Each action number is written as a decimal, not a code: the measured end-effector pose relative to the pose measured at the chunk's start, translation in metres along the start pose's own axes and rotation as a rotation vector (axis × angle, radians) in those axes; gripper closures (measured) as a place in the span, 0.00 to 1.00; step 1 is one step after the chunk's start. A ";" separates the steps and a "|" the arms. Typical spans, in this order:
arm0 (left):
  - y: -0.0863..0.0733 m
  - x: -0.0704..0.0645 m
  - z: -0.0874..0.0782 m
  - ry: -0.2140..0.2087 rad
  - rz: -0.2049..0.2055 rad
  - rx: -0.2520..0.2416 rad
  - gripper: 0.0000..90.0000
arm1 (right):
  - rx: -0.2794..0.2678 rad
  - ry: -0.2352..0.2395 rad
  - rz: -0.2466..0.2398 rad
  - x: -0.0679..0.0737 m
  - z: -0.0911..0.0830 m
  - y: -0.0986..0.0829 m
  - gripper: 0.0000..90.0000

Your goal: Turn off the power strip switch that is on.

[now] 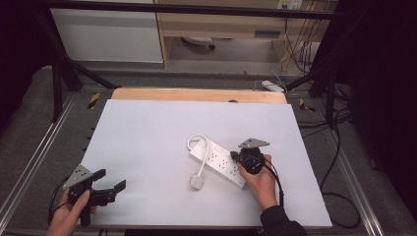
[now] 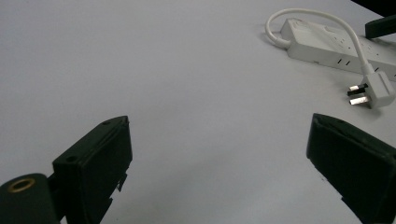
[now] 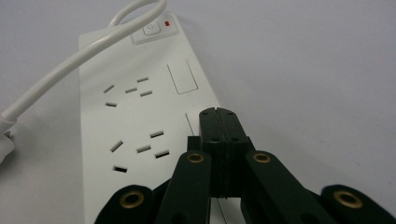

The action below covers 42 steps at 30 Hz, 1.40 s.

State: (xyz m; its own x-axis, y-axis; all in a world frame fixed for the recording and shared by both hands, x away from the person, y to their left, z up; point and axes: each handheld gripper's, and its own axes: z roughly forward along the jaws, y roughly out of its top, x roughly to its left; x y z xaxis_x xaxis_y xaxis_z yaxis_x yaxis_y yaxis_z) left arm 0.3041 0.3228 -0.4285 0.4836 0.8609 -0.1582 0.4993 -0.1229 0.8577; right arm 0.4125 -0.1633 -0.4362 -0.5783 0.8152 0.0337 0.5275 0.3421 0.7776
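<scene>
Pressure from the clenched, empty right gripper (image 3: pixel 217 116) is risking sliding the white plastic power strip (image 3: pixel 130 116); released left gripper (image 2: pixel 219 163) is waiting.

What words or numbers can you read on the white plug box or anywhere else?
None: no words or numbers can be read in these pictures.
Power strip: only a round symbol on its switch button, beside a small red light; no lettering.
Plug: no print visible.
Cabinet label beyond the table: too small and blurred to read.
</scene>
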 end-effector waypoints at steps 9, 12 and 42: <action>0.001 0.000 0.000 -0.001 0.007 -0.002 0.08 | -0.028 0.009 -0.004 0.000 -0.001 0.002 1.00; 0.001 0.000 0.000 -0.002 0.007 0.000 0.08 | -0.036 0.011 0.000 -0.001 -0.002 0.002 1.00; 0.000 0.000 0.000 0.003 -0.002 -0.005 0.08 | -0.080 0.024 0.024 0.004 -0.005 0.008 0.72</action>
State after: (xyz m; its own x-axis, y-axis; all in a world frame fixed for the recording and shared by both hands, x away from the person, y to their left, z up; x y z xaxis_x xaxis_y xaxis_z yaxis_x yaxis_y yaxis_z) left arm 0.3043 0.3226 -0.4281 0.4805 0.8626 -0.1581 0.4964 -0.1189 0.8599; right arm 0.4109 -0.1596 -0.4269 -0.5810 0.8112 0.0672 0.4909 0.2833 0.8238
